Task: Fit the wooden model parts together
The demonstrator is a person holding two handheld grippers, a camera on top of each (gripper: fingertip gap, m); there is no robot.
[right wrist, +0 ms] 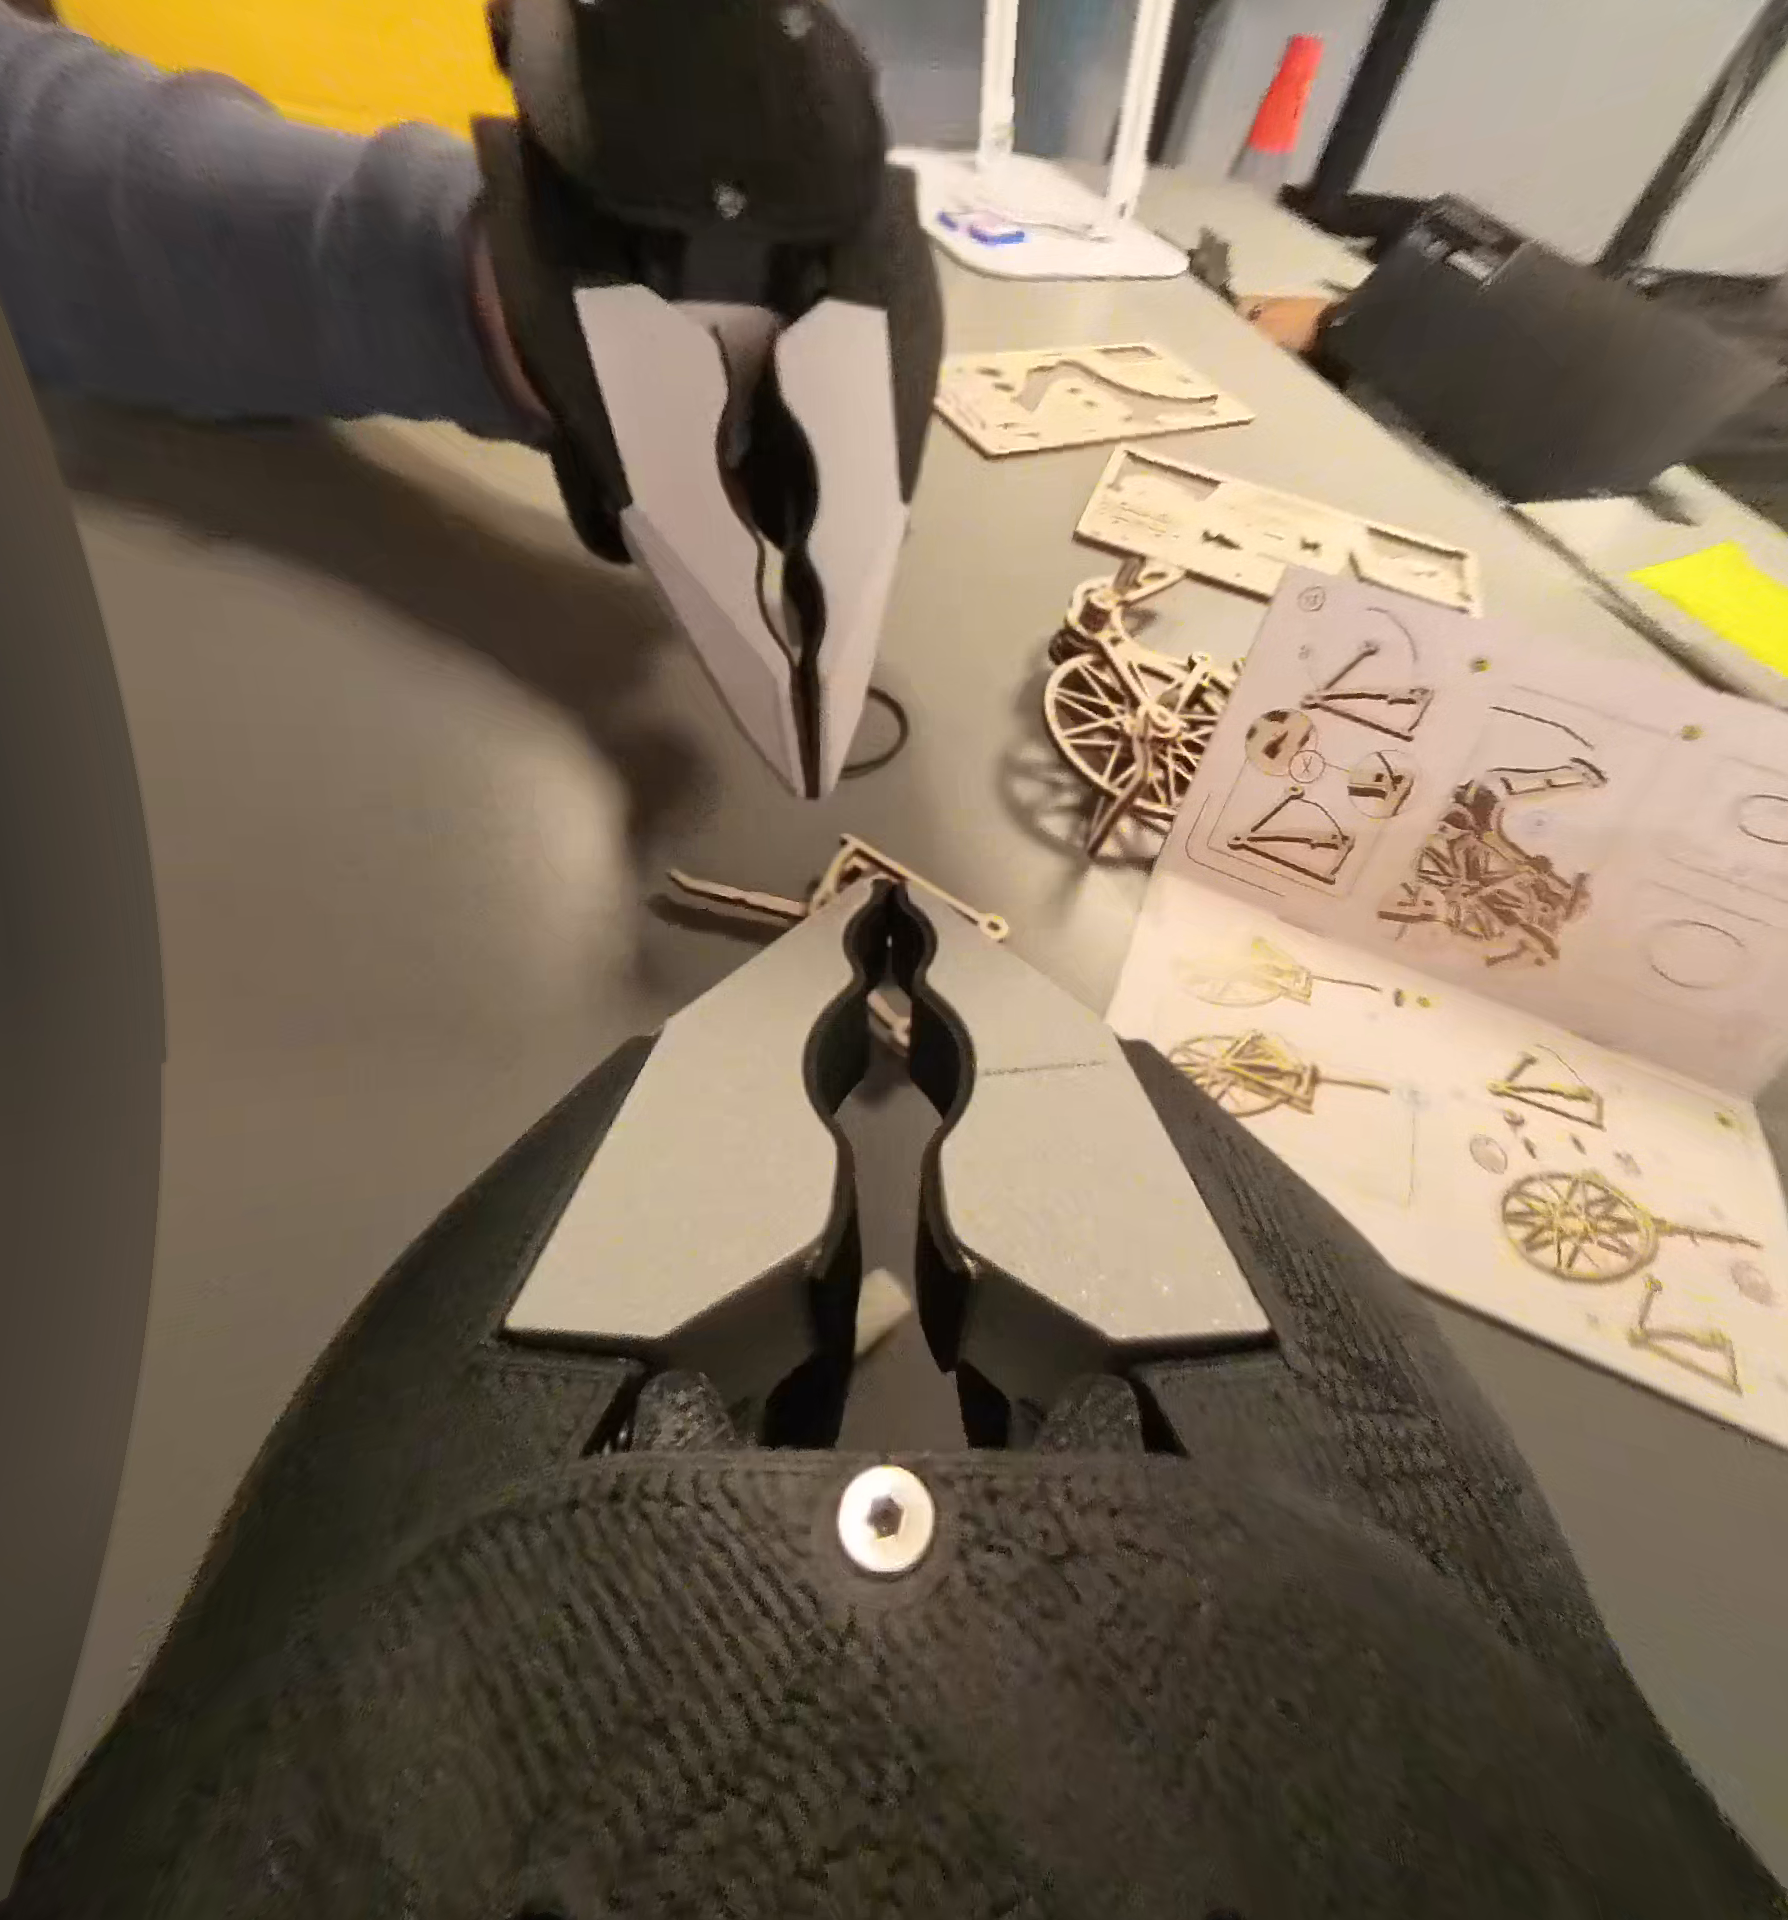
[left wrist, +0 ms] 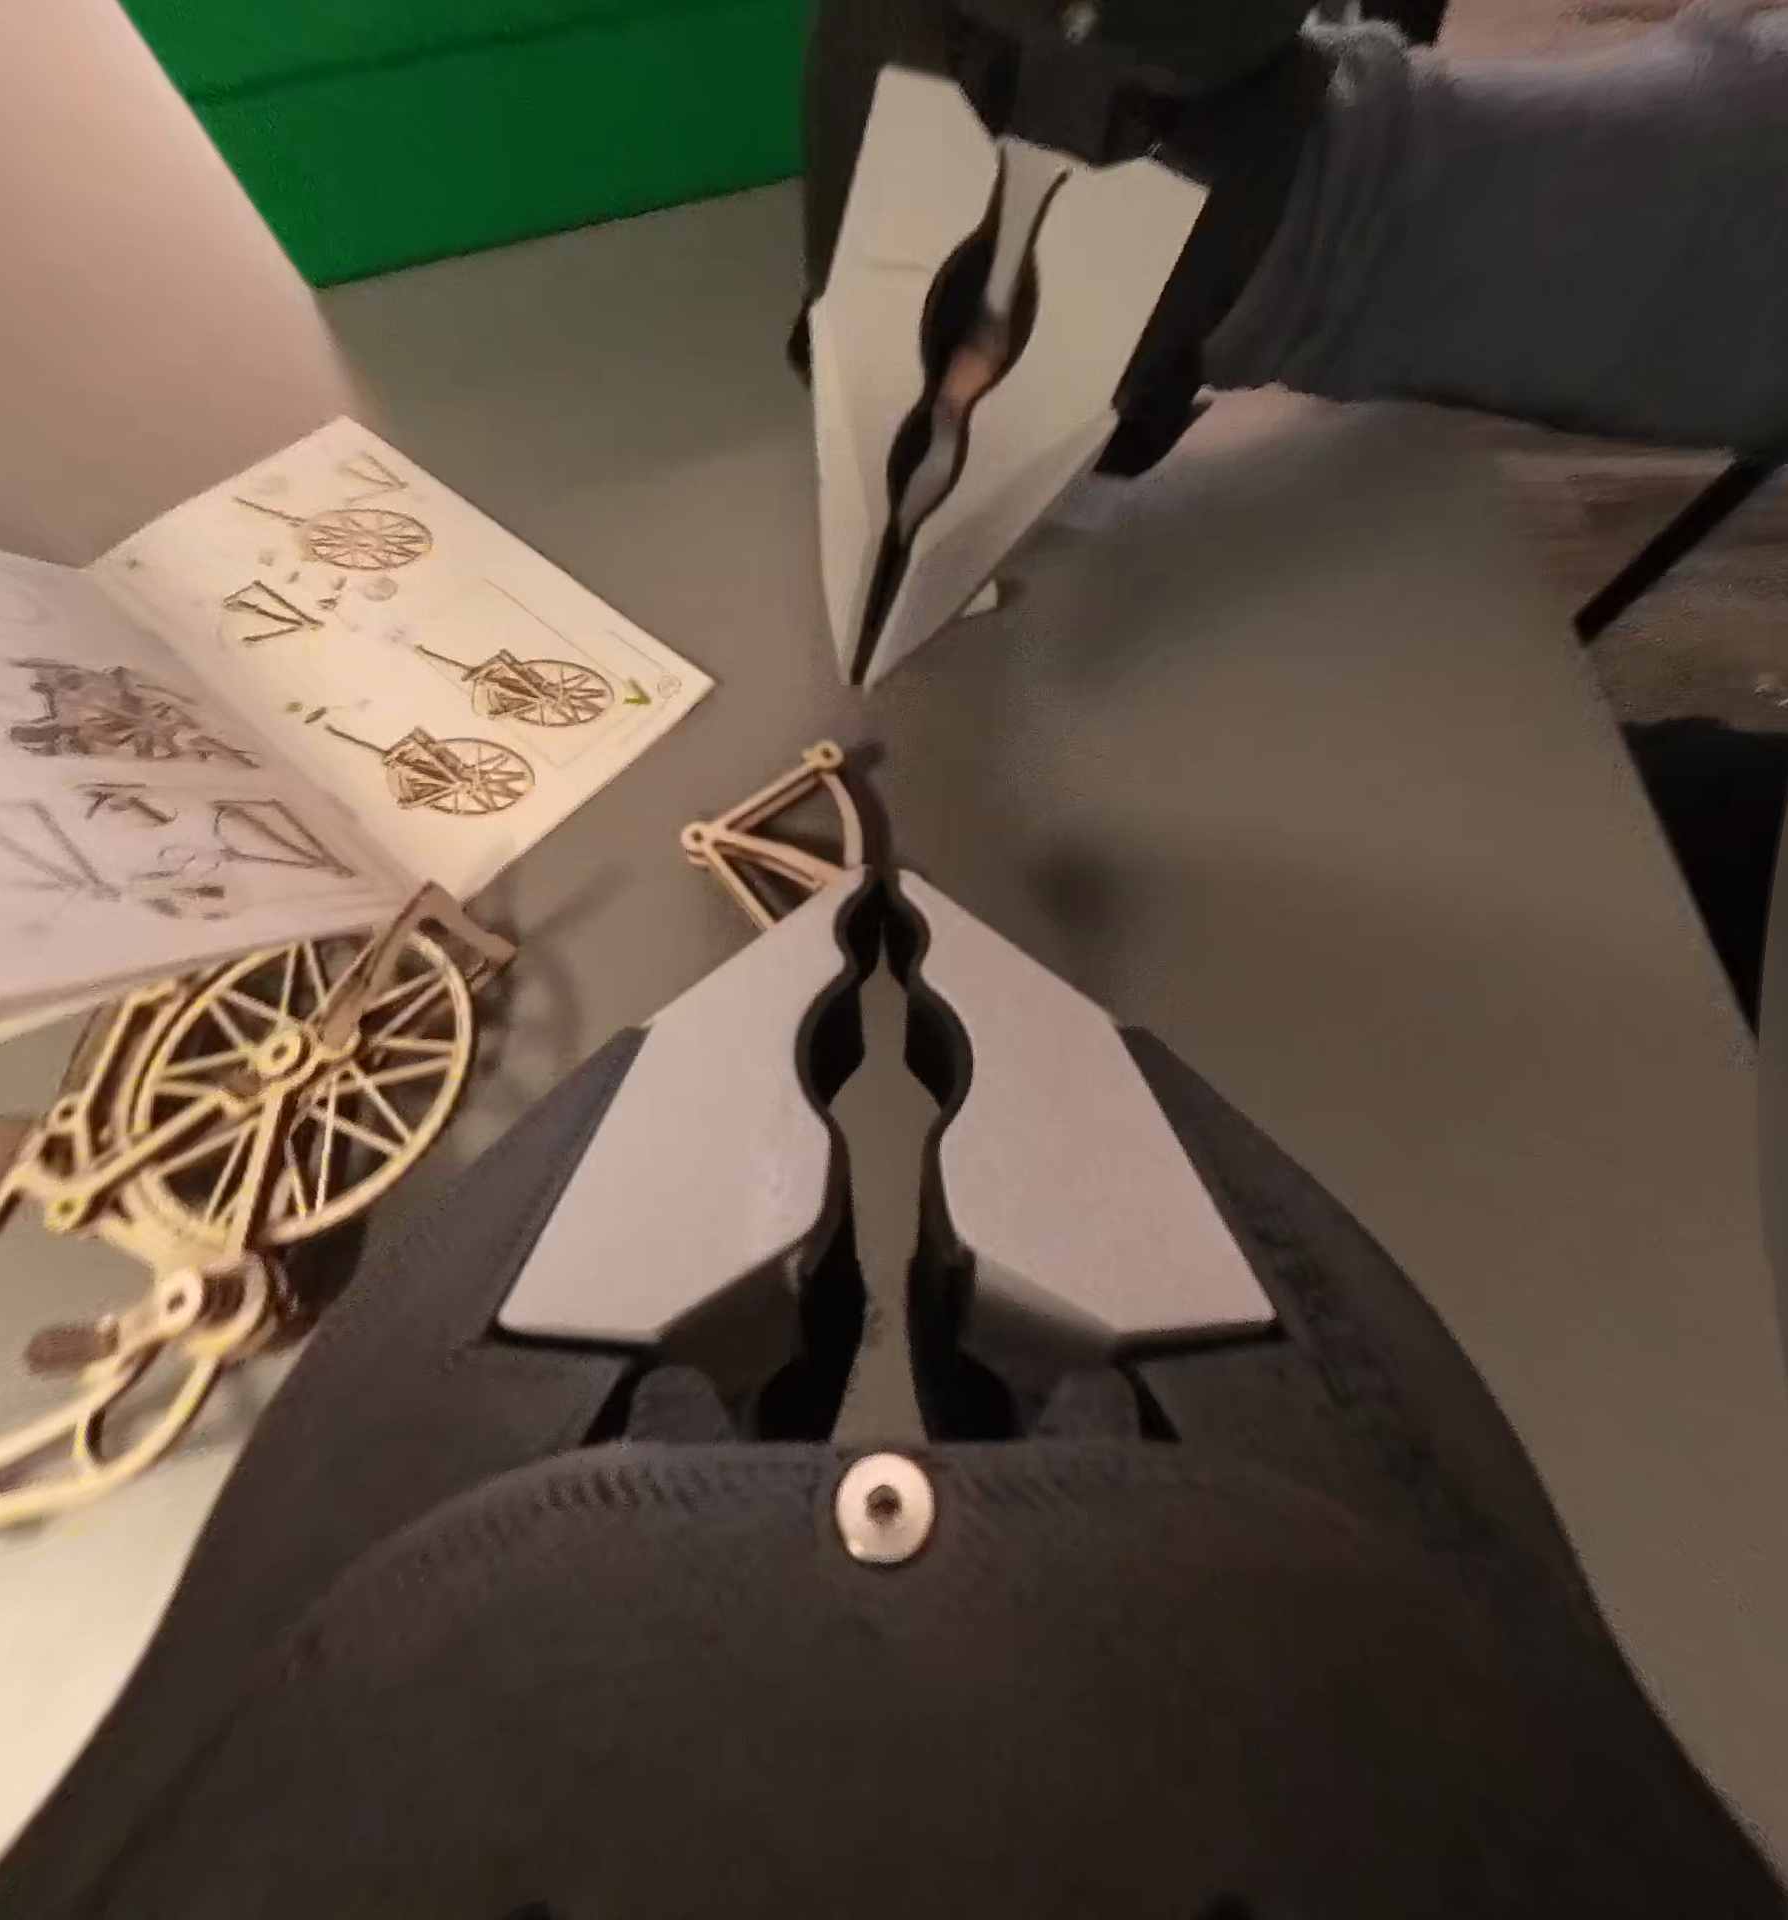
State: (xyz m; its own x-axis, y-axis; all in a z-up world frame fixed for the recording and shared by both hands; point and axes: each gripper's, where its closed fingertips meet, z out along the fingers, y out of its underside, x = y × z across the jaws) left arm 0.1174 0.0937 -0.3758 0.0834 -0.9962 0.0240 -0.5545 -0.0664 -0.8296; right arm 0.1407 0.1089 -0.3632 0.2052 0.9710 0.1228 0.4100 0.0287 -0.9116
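Both the left tongs (left wrist: 877, 883) and the right tongs (right wrist: 888, 896) look pressed together with nothing inside, right above the little wooden frame (left wrist: 781, 836) on the worktop (left wrist: 1233, 831), so I think picking it up comes next, and one pair must open first.

Matt grey table (left wrist: 1233, 644), pale laser-cut wood frame (left wrist: 781, 836) and spoked wheel model (left wrist: 287, 1081), matt paper booklet (right wrist: 1492, 935), flat wood sheets (right wrist: 1274, 530), grippers' rough ribbed black plastic with smooth grey fingers (right wrist: 724, 1143), shiny metal screw (right wrist: 885, 1525), possibly knit grey sleeve (left wrist: 1544, 218).
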